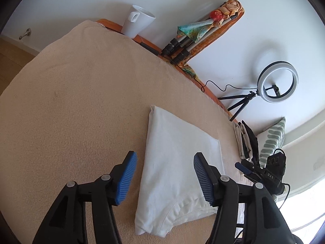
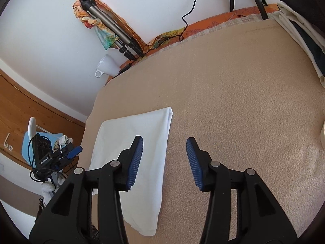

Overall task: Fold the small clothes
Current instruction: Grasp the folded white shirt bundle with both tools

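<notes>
A white garment [image 1: 178, 162] lies folded into a long rectangle on the beige towel [image 1: 81, 101]. My left gripper [image 1: 165, 174] hangs above its near part, jaws open, nothing between the blue pads [image 1: 127, 179]. In the right wrist view the same white garment [image 2: 138, 142] lies left of centre. My right gripper [image 2: 164, 162] hovers over its right edge, open and empty; its left pad [image 2: 136, 162] is above the cloth, the right one above bare towel [image 2: 243, 111]. The other gripper [image 2: 63, 156] shows at the left edge, held by a gloved hand [image 2: 49, 189].
A white mug [image 1: 138, 23], a folded tripod [image 1: 182, 46] wrapped in a colourful scarf and a cable lie along the orange back edge. A ring light [image 1: 278, 84] stands at the right, beside a stack of folded clothes [image 1: 245, 140] and a striped cushion [image 1: 272, 140].
</notes>
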Demonstrator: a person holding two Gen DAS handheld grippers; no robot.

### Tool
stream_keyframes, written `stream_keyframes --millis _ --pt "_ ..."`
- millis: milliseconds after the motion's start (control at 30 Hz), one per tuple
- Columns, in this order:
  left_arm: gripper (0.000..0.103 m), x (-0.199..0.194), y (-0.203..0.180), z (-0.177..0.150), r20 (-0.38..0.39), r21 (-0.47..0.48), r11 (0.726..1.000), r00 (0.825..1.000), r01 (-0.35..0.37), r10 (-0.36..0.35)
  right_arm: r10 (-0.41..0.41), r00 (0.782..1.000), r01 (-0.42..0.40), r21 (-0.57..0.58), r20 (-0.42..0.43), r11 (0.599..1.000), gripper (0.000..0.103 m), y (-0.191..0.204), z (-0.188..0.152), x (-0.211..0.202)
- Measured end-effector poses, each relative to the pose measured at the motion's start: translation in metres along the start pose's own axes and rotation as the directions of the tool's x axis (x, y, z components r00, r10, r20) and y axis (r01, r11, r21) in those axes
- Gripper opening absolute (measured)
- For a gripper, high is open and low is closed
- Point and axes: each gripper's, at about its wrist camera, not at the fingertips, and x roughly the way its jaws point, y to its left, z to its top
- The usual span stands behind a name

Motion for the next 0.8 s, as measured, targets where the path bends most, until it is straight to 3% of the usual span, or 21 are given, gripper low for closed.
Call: stream_keyframes --millis 200,500,800 --pt "0.061 0.002 0.016 -0.023 -0.036 -0.087 0.996 0.999 0.003 -0.006 0.058 0.997 -0.055 0.053 -0.060 0.997 0.050 -0.012 -0.022 0.005" --pt "0.060 0.026 0.024 -0.021 -0.081 -0.155 0.987 0.995 0.042 -0.055 0.099 0.989 -0.087 0.105 -0.108 0.991 0.050 -0.013 -0.040 0.025" --pt "0.042 0.046 0.030 -0.009 -0.097 -0.210 0.973 0.988 0.096 -0.119 0.165 0.980 -0.148 0.147 -0.111 0.978 0.050 -0.008 -0.033 0.038"
